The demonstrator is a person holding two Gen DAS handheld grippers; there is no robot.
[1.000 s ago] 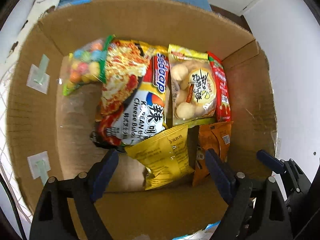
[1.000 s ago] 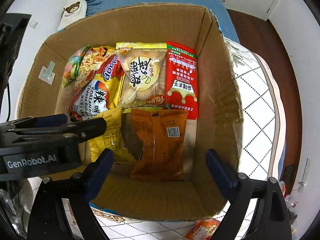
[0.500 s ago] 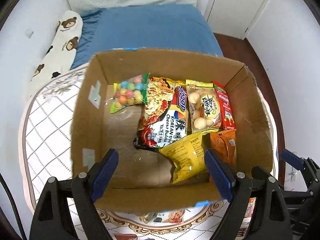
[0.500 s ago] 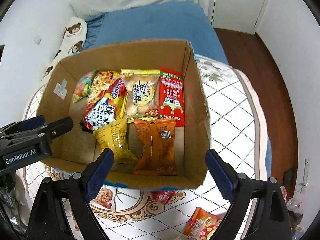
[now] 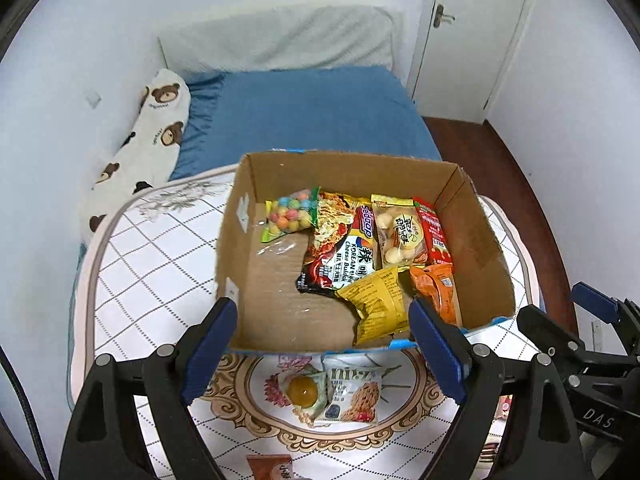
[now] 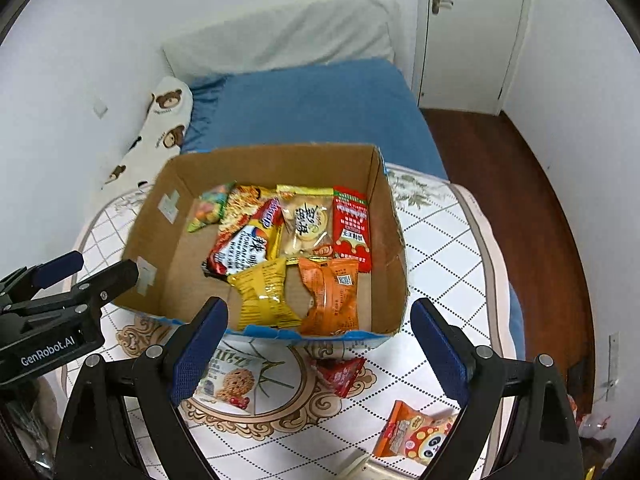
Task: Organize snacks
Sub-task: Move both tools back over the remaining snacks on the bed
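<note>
Both tools are released and empty. The cookie packet (image 5: 352, 394) lies on the surface at lower centre, directly between the left tool (image 5: 320, 344) fingers.

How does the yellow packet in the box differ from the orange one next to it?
The yellow packet looks crumpled and pinched at its middle; the orange packet lies flatter and looks wider. The orange packet shows a QR code; no such code shows on the yellow packet. Both lie inside the cardboard box, at its near side.

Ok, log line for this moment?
left gripper: open, empty | right gripper: open, empty | cardboard box: six packets inside | oat cookie packet: outside on table
</note>
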